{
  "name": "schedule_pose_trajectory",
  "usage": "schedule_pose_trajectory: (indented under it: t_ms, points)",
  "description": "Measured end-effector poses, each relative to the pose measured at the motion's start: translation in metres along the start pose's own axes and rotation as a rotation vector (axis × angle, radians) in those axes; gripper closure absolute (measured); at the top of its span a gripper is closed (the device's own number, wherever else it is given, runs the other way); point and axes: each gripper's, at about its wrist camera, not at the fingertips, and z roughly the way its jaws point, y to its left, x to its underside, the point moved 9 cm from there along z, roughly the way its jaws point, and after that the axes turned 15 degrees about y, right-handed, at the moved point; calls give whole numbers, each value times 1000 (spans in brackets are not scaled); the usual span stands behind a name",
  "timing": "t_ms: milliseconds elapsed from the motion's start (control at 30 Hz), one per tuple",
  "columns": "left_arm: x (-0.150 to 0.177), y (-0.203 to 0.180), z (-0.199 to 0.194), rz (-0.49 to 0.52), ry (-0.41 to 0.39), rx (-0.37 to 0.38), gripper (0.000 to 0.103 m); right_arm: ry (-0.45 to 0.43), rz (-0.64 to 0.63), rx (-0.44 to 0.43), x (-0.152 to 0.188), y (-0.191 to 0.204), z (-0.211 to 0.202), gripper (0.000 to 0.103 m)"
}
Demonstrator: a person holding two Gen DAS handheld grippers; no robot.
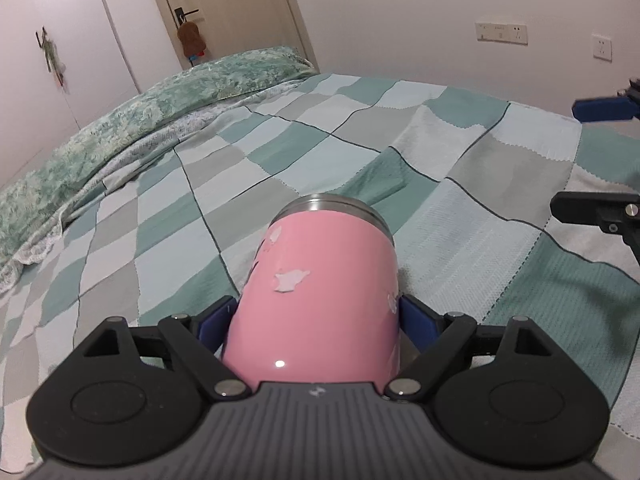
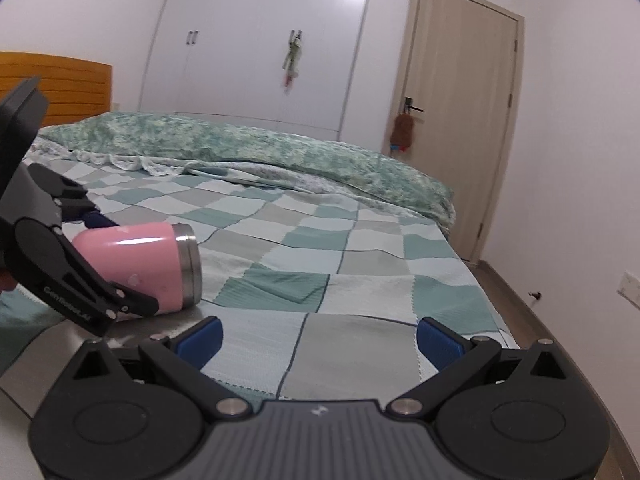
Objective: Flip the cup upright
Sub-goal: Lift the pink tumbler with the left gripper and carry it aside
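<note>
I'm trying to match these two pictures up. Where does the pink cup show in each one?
Left wrist view: the pink cup is at bottom centre, on its side between the left gripper fingers, steel rim pointing away.
Right wrist view: the cup is at the left edge, steel rim facing right.
Shared landmark: the wooden door.

The left gripper (image 1: 316, 320) lies low over the bed (image 1: 460, 208), its jaws closed on the cup (image 1: 320, 300), one blue pad (image 1: 216, 320) pressed to each flank of it. It points along the cup's length, so the cup's steel rim faces away from the wrist, and the cup is on its side. The right gripper (image 2: 318, 340) hovers just beside the cup, to its right, with the jaws spread wide and nothing between the blue pads (image 2: 200, 340). It sits level, pointing across the bed.
</note>
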Motion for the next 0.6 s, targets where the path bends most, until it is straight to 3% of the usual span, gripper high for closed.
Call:
schedule_pose_trajectory:
  t_ms: [200, 600]
  points:
    - [1, 10, -4, -113, -3, 34, 17, 6, 14, -7, -1, 4, -5, 0]
    - [9, 2, -50, -160, 6, -33, 17, -62, 85, -89, 1, 2, -45, 0]
